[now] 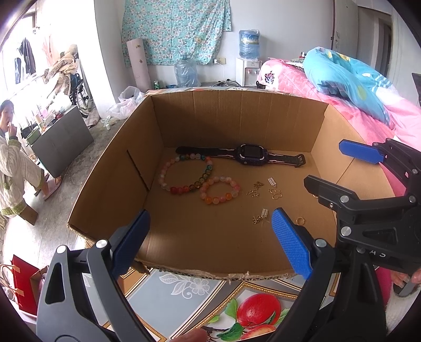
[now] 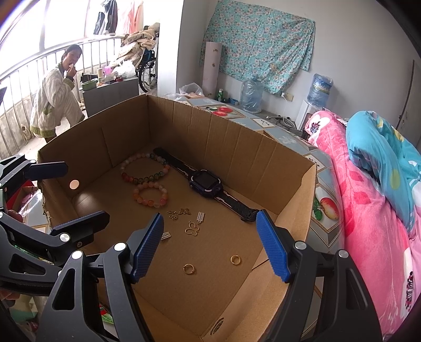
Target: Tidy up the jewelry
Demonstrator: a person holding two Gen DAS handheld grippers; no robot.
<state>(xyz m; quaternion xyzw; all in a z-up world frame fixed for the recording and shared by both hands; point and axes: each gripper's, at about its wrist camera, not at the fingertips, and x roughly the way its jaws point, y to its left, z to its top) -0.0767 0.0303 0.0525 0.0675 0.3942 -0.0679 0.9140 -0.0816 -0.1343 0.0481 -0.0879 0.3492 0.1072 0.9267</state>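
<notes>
Jewelry lies loose on the box (image 2: pixel 294 189) floor: bracelets (image 2: pixel 144 171), watch (image 2: pixel 206 181), charms (image 2: pixel 192 230), two rings (image 2: pixel 211 264). Right gripper (image 2: pixel 210 248) hides part of one charm; left gripper (image 1: pixel 210 243) hovers at the torn near edge. Both spread, empty, front floor bare.

Black gripper (image 1: pixel 210 242) frames, blue ribbed pads (image 1: pixel 290 243), silver screws.

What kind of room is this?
Probably a bedroom in someone's home: a bed with a pink blanket, a water dispenser by the wall, and laundry hanging by the window.
</notes>
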